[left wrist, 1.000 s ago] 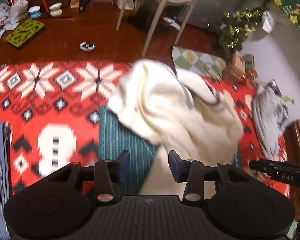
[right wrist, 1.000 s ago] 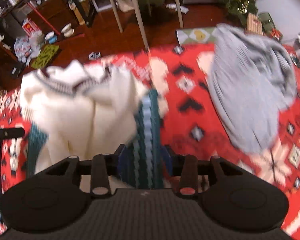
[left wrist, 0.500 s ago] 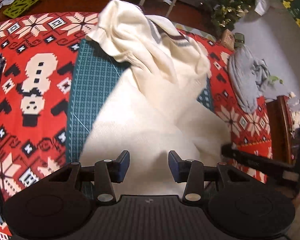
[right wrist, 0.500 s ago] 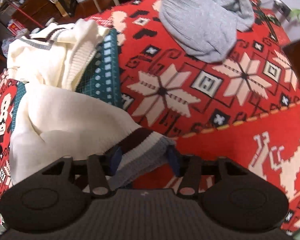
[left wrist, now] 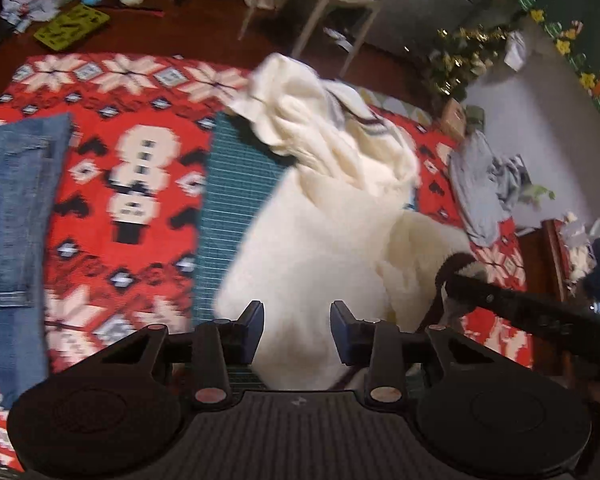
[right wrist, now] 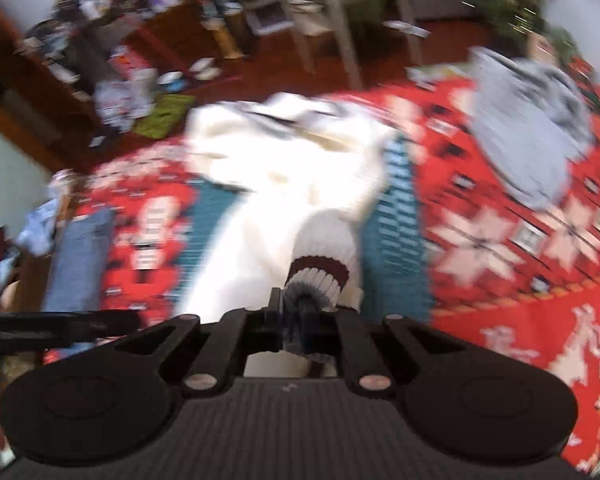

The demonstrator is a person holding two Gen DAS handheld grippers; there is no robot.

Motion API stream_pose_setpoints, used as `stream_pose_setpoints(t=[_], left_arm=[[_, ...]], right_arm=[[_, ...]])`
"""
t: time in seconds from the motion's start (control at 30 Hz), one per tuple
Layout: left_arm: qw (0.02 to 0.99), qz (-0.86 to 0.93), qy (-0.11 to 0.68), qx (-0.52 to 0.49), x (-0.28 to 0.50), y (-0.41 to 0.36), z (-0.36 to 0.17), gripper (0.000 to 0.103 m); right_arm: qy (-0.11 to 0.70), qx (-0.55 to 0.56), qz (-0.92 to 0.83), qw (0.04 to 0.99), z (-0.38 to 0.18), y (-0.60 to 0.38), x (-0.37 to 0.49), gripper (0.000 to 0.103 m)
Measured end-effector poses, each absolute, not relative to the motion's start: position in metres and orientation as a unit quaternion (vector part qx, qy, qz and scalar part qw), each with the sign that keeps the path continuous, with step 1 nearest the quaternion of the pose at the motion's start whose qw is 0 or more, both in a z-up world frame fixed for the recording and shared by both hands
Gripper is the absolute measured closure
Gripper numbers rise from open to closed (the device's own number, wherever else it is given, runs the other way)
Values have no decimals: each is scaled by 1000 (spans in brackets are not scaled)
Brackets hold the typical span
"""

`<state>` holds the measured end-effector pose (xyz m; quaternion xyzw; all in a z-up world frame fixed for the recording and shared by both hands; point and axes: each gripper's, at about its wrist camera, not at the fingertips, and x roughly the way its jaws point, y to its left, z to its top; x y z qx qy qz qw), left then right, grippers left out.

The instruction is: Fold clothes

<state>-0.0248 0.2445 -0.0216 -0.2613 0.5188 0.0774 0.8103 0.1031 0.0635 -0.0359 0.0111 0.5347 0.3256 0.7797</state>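
Cream sweater (right wrist: 284,200) cuff pinched in closing right claw (right wrist: 300,316) (left claw (left wrist: 297,330), closing, straddles its body).

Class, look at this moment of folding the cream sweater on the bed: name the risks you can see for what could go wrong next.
1. The right gripper is closing its jaws on just the striped cuff; such a small bite may slip or stretch as the cream sweater hangs from it.
2. The left gripper has sweater between its closing jaws but no grip yet, so the body may sag unevenly.
3. The bunched top could drag off the teal mat.
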Motion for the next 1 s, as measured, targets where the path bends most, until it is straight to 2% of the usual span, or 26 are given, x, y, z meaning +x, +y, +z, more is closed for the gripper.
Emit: stream_pose_setpoints(t=[0.3, 0.53, 0.67, 0.73, 0.83, 0.87, 1.0], left_arm=[[795, 167, 491, -315, -109, 318, -34, 68], [767, 222, 495, -344, -166, 359, -56, 68], [765, 219, 504, -336, -174, 370, -65, 68], [767, 212, 509, -329, -175, 373, -68, 68], [779, 184, 509, -316, -163, 369, -64, 68], [785, 175, 508, -309, -157, 366, -60, 65], [807, 134, 508, -271, -129, 349, -49, 60]], right_arm=[[544, -32, 442, 712, -28, 194, 39, 96], [569, -90, 477, 664, -65, 266, -11, 95], [595, -100, 459, 652, -95, 282, -18, 87], [604, -94, 453, 649, -101, 281, -16, 86], [603, -88, 455, 650, -94, 273, -14, 76], [600, -87, 456, 651, -89, 270, -12, 73], [595, -77, 452, 661, -64, 246, 6, 70]])
